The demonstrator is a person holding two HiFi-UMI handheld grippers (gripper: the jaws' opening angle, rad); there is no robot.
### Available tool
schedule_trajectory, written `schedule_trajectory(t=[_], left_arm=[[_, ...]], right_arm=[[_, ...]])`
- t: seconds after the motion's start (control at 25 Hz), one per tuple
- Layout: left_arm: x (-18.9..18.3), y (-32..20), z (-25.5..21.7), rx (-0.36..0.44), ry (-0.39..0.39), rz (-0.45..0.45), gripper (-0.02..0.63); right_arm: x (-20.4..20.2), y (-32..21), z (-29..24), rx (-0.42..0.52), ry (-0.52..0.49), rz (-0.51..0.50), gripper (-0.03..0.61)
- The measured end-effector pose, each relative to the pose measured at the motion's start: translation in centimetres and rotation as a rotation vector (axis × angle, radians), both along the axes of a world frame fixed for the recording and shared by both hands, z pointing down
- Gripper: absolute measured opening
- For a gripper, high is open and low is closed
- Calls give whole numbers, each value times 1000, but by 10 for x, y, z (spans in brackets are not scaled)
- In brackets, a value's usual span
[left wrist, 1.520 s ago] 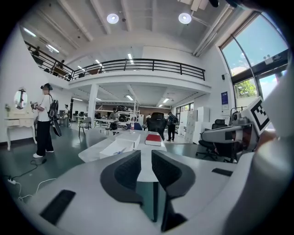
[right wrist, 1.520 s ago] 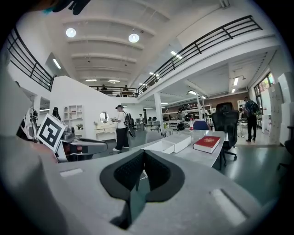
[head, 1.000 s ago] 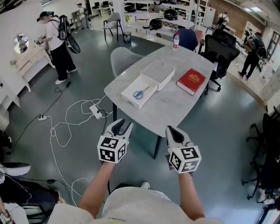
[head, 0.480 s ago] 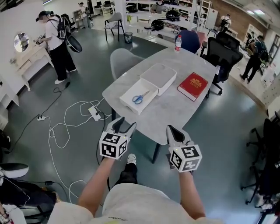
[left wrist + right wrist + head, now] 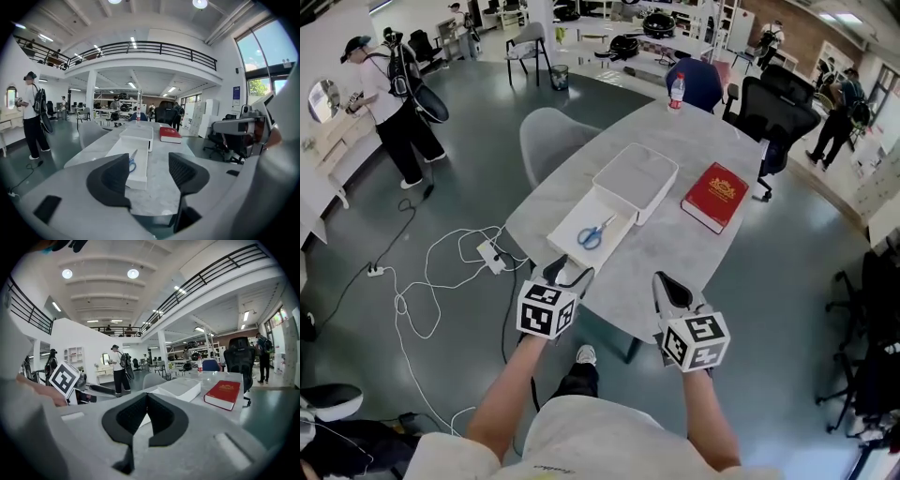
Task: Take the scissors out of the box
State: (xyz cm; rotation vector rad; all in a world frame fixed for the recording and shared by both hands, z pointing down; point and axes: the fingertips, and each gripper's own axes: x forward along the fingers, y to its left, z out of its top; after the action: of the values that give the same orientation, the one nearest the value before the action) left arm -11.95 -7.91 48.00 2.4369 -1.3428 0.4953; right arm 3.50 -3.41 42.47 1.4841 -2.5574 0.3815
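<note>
Scissors (image 5: 592, 233) lie inside open box (image 5: 565, 246), blue handles at near end. Left gripper (image 5: 567, 273) short of box, fingers just opened wide, nothing between. Right gripper (image 5: 666, 281) right of box, fingers together, empty. Best: clear box's near wall, straddle handles, clamp, lift straight up.

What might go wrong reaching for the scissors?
The scissors lie flat in the box, so the left gripper, whose fingers have just been opening with nothing between them, may slip off. The box sits near the edge of the table and may get pushed. Cables on the floor might trip the person.
</note>
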Motion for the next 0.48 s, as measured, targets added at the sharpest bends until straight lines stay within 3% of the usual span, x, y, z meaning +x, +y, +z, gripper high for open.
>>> schedule_trajectory(t=[0.48], left_arm=[[8,-102,59,-162,-135,173,249]], right_arm=[[-17,-103,16,-64,12,67,5]])
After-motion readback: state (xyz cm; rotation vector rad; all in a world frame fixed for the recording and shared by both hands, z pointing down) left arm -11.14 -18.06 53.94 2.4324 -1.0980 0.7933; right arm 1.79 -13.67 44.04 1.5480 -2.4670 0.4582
